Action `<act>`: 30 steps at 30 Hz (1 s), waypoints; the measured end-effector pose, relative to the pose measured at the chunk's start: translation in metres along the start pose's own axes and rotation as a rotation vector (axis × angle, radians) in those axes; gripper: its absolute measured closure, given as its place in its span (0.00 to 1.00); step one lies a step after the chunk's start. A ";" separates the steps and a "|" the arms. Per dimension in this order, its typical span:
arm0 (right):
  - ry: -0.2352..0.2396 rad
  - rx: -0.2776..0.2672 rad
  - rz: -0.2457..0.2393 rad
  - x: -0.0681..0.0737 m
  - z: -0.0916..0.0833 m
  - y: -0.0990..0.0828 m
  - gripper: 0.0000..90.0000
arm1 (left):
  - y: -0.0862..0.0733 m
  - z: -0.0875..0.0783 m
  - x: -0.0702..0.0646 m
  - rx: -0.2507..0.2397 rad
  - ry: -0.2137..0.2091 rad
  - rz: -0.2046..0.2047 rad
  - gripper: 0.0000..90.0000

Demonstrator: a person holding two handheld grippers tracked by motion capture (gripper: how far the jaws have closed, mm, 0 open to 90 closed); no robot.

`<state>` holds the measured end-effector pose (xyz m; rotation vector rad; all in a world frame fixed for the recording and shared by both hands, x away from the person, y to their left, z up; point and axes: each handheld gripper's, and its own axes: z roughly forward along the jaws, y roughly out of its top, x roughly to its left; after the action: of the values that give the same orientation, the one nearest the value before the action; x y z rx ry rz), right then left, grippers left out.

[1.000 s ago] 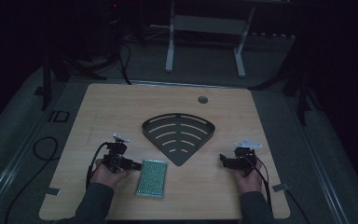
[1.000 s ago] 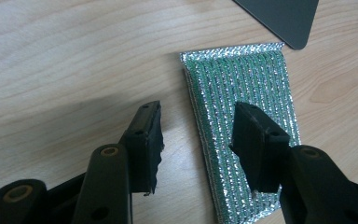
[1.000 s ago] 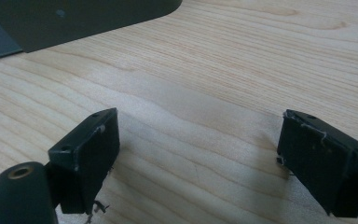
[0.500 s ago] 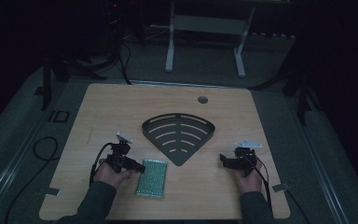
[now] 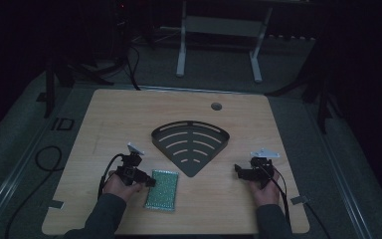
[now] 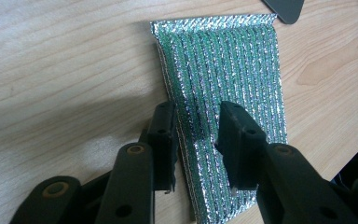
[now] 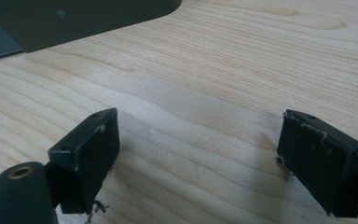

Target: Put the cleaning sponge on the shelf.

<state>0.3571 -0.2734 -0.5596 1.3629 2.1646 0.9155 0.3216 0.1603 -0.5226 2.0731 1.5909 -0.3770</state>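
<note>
Green foil pouch [image 6: 223,93] lies flat on the wooden bench [image 5: 129,114] before me; my left tongs [image 6: 196,135] have slid in from beside it and now straddle its near edge, half-closed but not yet pinching. I judge a grasp is next. My right tongs [image 7: 196,158] wait wide apart, holding nothing, near the black fan-shaped rack [image 5: 191,142].

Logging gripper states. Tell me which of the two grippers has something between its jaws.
The left gripper: its jaws straddle the edge of the green foil pouch, not yet closed on it. The right gripper is wide open over bare table.
</note>
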 end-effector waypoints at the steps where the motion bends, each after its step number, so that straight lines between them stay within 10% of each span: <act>1: 0.000 0.000 0.000 0.000 0.000 0.000 0.14 | 0.000 0.001 0.000 0.002 -0.002 0.002 0.76; 15: 0.000 0.000 0.000 0.000 0.000 0.000 0.14 | 0.001 0.007 0.001 0.031 -0.005 0.029 0.87; 30: 0.000 0.000 0.002 0.000 0.000 0.000 0.14 | 0.011 0.005 -0.012 0.097 0.050 0.145 1.00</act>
<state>0.3570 -0.2733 -0.5596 1.3648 2.1637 0.9165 0.3292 0.1454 -0.5178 2.2719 1.4650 -0.3598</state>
